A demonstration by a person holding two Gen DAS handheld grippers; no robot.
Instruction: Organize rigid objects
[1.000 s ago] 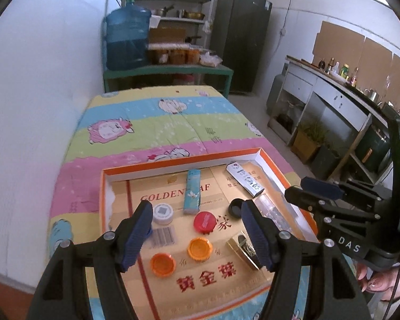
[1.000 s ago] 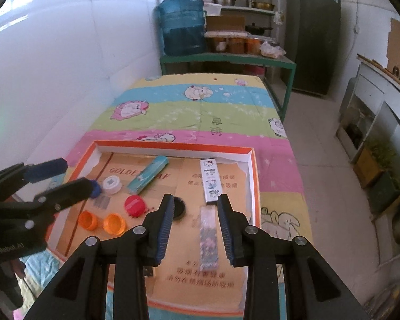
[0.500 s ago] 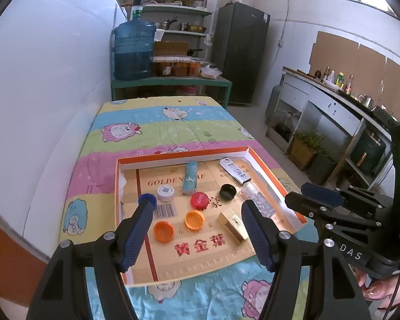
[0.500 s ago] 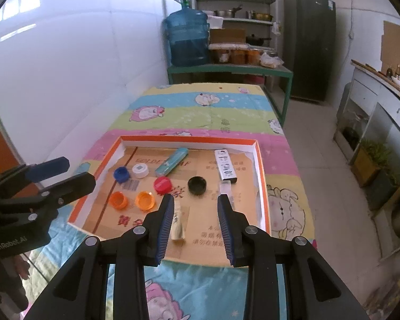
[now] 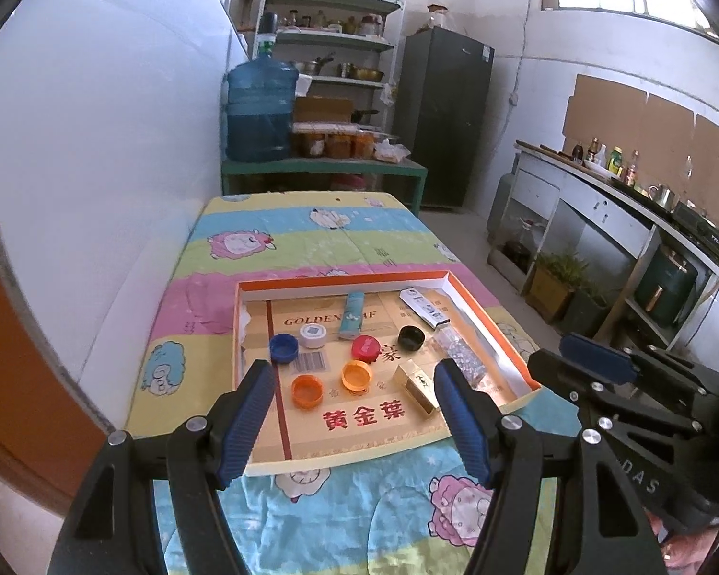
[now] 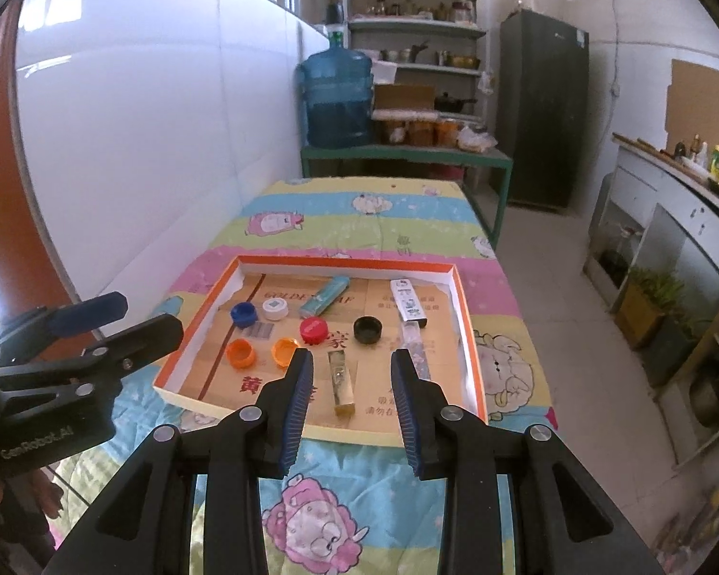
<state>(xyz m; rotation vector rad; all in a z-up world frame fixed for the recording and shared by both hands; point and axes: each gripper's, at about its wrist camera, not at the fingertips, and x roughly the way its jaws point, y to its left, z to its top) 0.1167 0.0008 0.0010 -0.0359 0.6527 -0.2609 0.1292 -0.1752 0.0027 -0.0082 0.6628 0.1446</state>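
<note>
Hovering over the near edge of a shallow orange-rimmed cardboard tray (image 5: 493,321), both grippers hold nothing. Left gripper (image 5: 354,383): blue-padded fingers (image 5: 247,412) spread wide, empty. Right gripper (image 6: 352,373): blue-padded fingers (image 6: 298,397) parted moderately, also empty; it shows at the right edge of the left wrist view, and the left gripper at the left edge of the right wrist view.

Tray lies on a worktop covered with a striped cartoon-print quilt (image 5: 311,239). All task items lie inside the tray, beyond the fingertips of both grippers.

Seen between the left fingers: two orange plastic bottle caps (image 5: 307,390) (image 5: 357,375), apart from each other. Just inside the right finger of that gripper, a gold rectangular box (image 5: 417,383), lying flat. Further beyond: red bottle cap (image 5: 365,348), blue bottle cap (image 5: 283,348), white round cap (image 5: 312,335), black round cap (image 5: 411,337). A teal flat stick-shaped packet (image 5: 353,314) lies near the tray's far wall. A white printed long box (image 5: 424,306) sits toward the far right corner, a clear glittery tube (image 5: 460,359) just nearer than it.

From the right wrist view, the gold box lies between that gripper's fingers, slightly beyond their tips, not touched.
</note>
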